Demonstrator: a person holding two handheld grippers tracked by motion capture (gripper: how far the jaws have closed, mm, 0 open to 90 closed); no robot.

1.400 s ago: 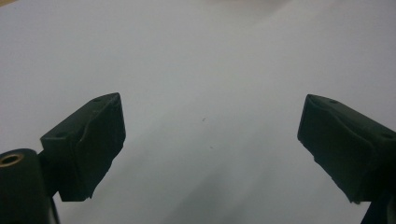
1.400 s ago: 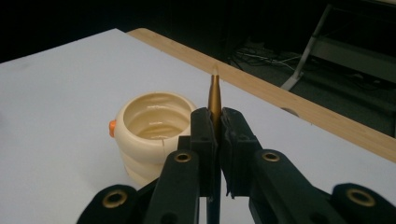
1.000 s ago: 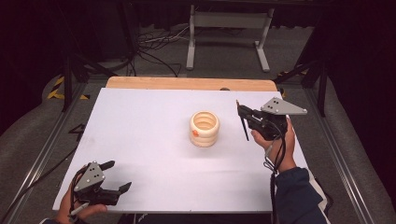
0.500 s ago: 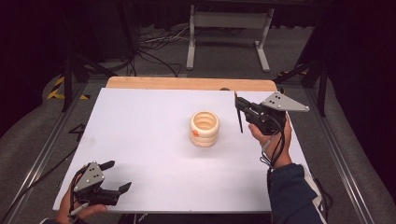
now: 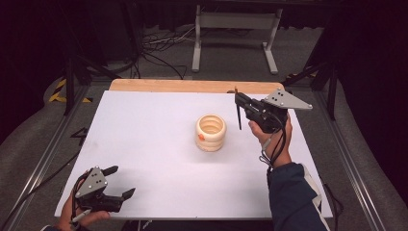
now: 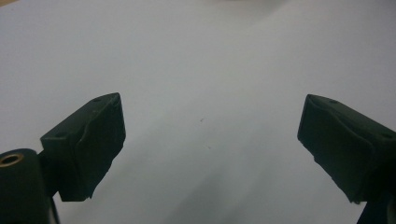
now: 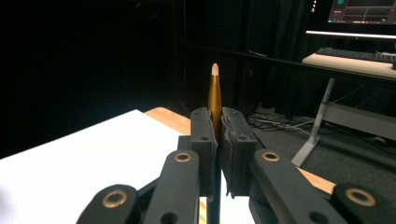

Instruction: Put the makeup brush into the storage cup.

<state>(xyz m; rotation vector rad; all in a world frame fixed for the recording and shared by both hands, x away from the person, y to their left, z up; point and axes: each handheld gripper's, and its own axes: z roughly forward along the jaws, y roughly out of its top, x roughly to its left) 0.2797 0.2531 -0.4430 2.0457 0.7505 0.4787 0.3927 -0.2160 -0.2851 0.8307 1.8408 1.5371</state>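
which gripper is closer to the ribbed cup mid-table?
Right. The right gripper hangs just beside the ribbed cup, on its right and slightly behind, shut on a thin pen. The left gripper sits open at the near left corner of the table, far off.

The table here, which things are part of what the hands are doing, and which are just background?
In use, as far as I can judge:
right gripper, shut on a thin gold-tipped stick
ridged cream holder beside it
left gripper, open and idle

Just around:
white table
floor cables
metal stand
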